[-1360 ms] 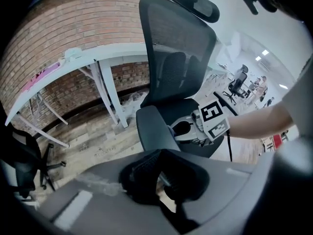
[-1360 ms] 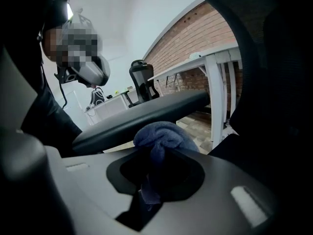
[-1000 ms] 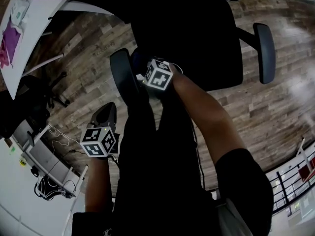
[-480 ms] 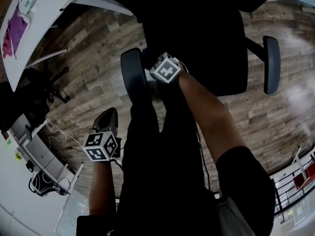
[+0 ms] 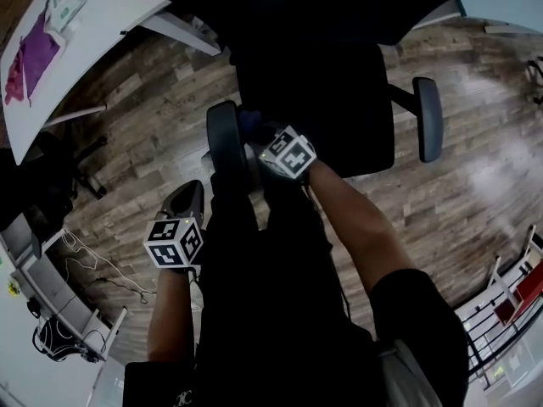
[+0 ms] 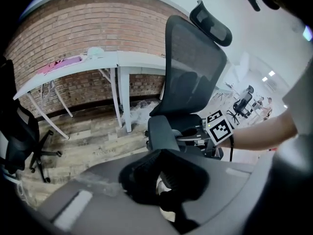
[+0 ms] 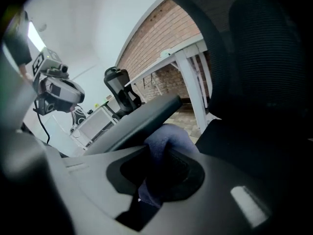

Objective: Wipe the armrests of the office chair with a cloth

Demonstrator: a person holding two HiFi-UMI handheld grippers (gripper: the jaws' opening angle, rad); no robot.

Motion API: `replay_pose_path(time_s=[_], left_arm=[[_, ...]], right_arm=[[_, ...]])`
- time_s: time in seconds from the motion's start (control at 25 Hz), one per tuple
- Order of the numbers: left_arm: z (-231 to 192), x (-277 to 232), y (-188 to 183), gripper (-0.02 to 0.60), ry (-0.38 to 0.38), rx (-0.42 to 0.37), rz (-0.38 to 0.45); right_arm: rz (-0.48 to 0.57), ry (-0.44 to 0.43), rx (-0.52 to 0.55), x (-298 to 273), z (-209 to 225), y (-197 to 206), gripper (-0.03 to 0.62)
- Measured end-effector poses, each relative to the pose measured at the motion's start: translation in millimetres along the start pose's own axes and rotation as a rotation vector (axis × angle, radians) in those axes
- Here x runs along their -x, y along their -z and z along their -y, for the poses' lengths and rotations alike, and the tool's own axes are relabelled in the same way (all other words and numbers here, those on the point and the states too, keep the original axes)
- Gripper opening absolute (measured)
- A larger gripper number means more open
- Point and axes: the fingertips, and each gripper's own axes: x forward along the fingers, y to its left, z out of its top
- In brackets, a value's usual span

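Note:
The black office chair stands in front of me, seen from above. Its left armrest is a grey-black pad; the right armrest is untouched. My right gripper is shut on a blue cloth and presses it against the inner side of the left armrest. In the right gripper view the cloth bunches between the jaws under the armrest. My left gripper hangs lower left, apart from the chair, shut and holding nothing. Its own view shows the left gripper, the armrest and the chair back.
A white desk stands at the upper left with a purple cloth on it. Another dark chair base and loose cables are on the wooden floor at the left. A railing runs at the lower right.
The right gripper and its cloth have slid along the left armrest toward me. The chair sits a bit differently in the head view. The left gripper has hardly moved.

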Motion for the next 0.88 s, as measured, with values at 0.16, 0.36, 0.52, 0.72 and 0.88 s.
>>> replay_pose_path(time_s=[0.16, 0.36, 0.52, 0.72, 0.88], left_arm=[[1.6, 4.6, -15.4, 0.006, 0.025, -0.020, 0.035], [-2.5, 16.8, -28.2, 0.006, 0.048, -0.034, 0.060], [-8.7, 17.0, -47.3, 0.006, 0.076, -0.076, 0.080], [-45.7, 19.5, -57.1, 0.006, 0.134, -0.149, 0.090], [-85.1, 13.0, -54.5, 0.006, 0.226, -0.211, 0.030]], right_arm=[[0.069, 0.093, -0.052, 37.6, -3.3, -11.1, 0.064], [0.172, 0.120, -0.046, 78.0, -54.0, -39.4, 0.064], [0.246, 0.184, -0.075, 93.6, -85.7, -65.3, 0.064], [0.321, 0.278, -0.130, 74.1, -119.2, -91.5, 0.064], [0.346, 0.425, -0.214, 46.4, -126.8, -105.9, 0.064]])
